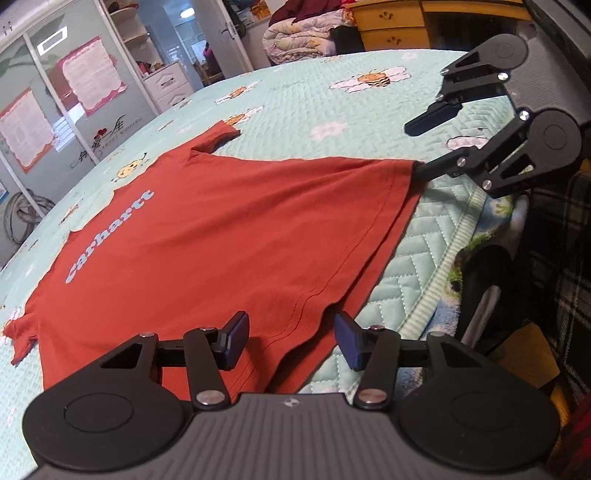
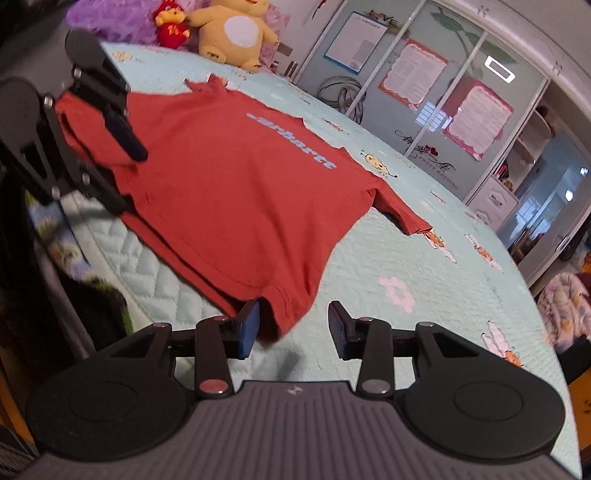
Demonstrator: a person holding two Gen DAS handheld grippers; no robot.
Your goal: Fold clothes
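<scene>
The red shirt (image 1: pixel 207 236) is lying flat on the bed (image 1: pixel 295 107). Both grippers, left (image 1: pixel 291 341) and right (image 2: pixel 293 325), are hanging wide apart at six o'clock. A shallow pinch could be slipping off the hem.

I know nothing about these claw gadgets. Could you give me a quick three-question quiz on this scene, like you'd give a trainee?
1. True or false: the red T-shirt lies on the bedspread with its lettering facing up.
2. Pick one: the left claw is A) shut on a sleeve, B) open at the shirt's hem, C) out of sight.
3. Fill in: the big plush toy beyond the shirt is ___ in colour.

Key: 1 true; 2 B; 3 yellow.
</scene>
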